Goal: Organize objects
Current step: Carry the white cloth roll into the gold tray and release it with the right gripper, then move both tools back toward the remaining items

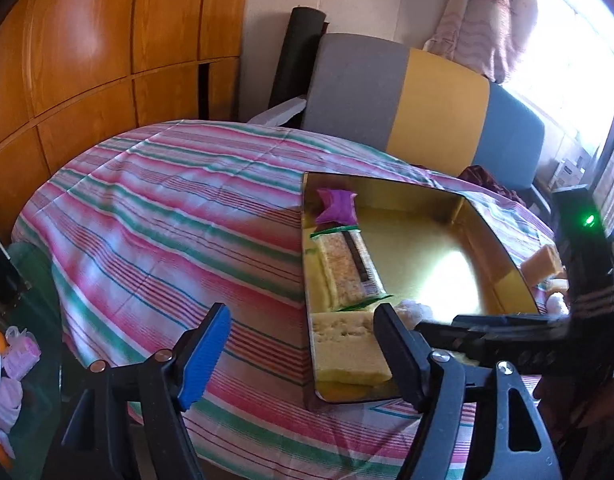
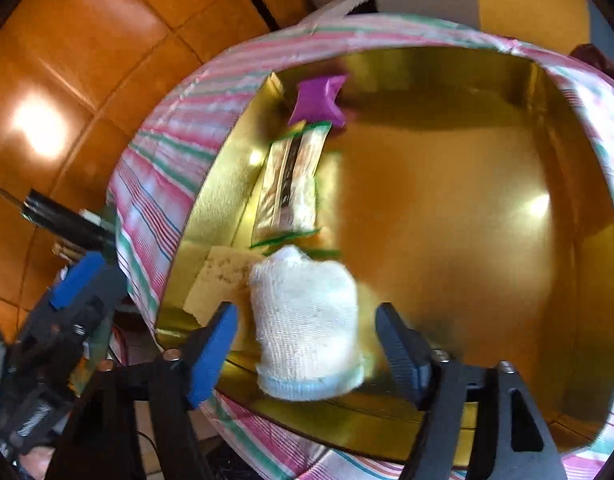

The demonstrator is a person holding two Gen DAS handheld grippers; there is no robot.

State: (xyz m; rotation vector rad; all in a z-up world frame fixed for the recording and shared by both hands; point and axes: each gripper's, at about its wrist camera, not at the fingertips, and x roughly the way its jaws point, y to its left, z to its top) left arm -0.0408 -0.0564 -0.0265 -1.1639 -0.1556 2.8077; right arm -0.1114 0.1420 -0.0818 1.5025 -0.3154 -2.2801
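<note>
A gold tray (image 1: pixel 503 276) lies on a striped cloth and also shows in the right wrist view (image 2: pixel 467 220). In it along the left wall lie a purple packet (image 1: pixel 335 205) (image 2: pixel 319 100), a wrapped snack bar (image 1: pixel 349 266) (image 2: pixel 291 184) and a pale cake slab (image 1: pixel 347 346) (image 2: pixel 223 270). A white gauze-like roll (image 2: pixel 307 328) sits between the open jaws of my right gripper (image 2: pixel 309 334), blurred, not pinched. My left gripper (image 1: pixel 303 344) is open and empty over the tray's near left edge. The right gripper's body (image 1: pixel 507 328) crosses the left wrist view.
The striped cloth (image 1: pixel 167 208) covers a round table. A grey, yellow and blue chair (image 1: pixel 419 100) stands behind it, wooden cabinets (image 1: pixel 87 48) to the left. Pink and white wrapped items (image 1: pixel 15 364) lie low at the left. A yellow block (image 1: pixel 543 266) sits right of the tray.
</note>
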